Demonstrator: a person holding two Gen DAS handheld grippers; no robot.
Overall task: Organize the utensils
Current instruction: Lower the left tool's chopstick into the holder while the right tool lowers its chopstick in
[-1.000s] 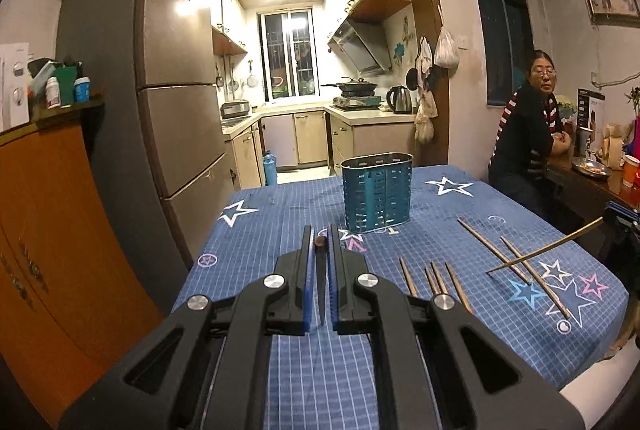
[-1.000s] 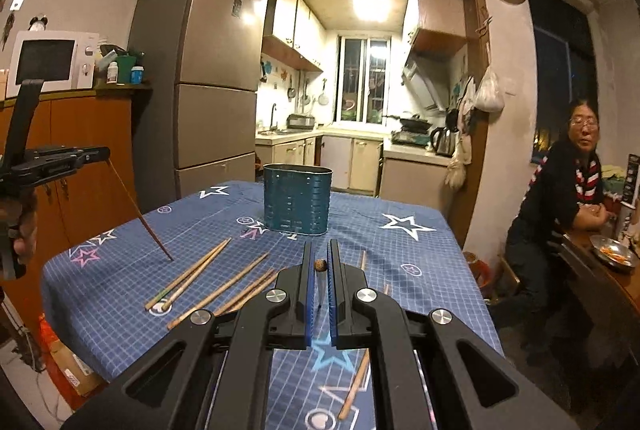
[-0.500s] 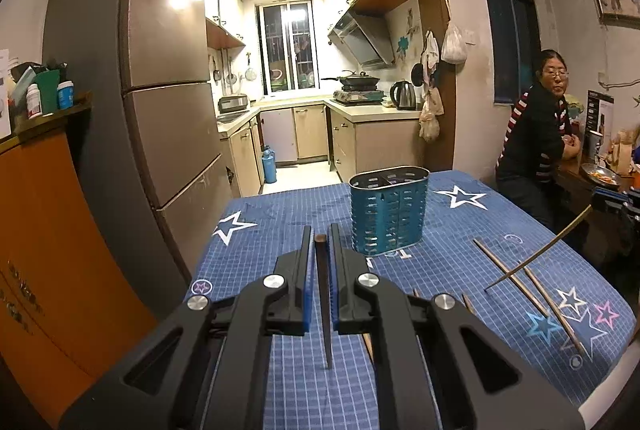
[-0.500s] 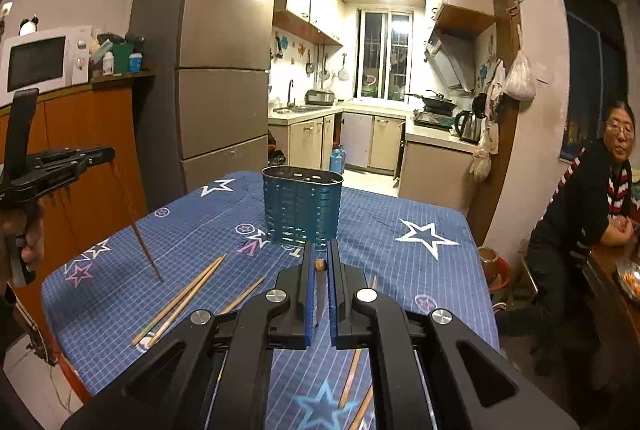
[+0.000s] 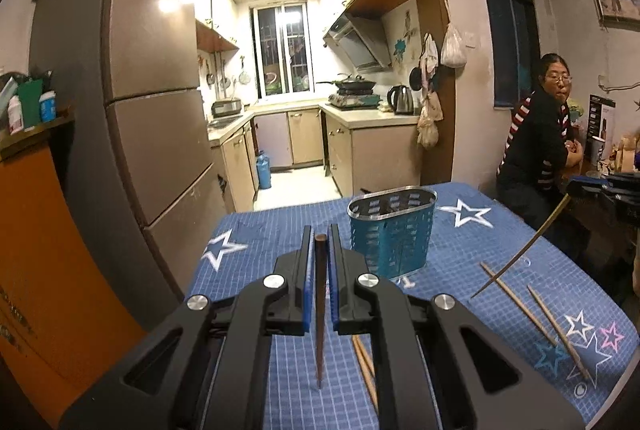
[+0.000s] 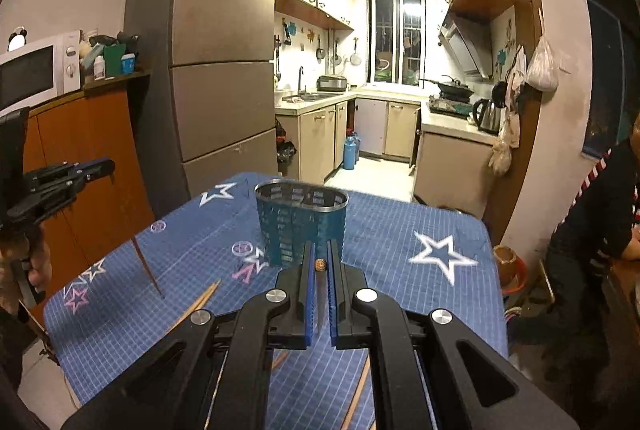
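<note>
A blue perforated utensil holder [image 5: 392, 232] stands upright on the blue star-print tablecloth [image 5: 264, 230]; it also shows in the right wrist view [image 6: 301, 224]. My left gripper [image 5: 319, 242] is shut on a dark brown chopstick [image 5: 319, 310] that hangs point down above the cloth, left of the holder. My right gripper [image 6: 319, 262] is shut on a light chopstick [image 6: 320, 294], which slants down in the left wrist view [image 5: 520, 254]. Loose chopsticks [image 5: 556, 326] lie on the cloth.
A tall fridge [image 5: 152, 118] and an orange cabinet [image 5: 36, 250] stand left of the table. A person [image 5: 536, 134] sits at the right by another table. The kitchen opens behind. More chopsticks [image 6: 196, 304] lie near the front edge.
Both grippers have risen and moved toward the holder, each still holding its chopstick. The holder looks larger and nearer in both views.
</note>
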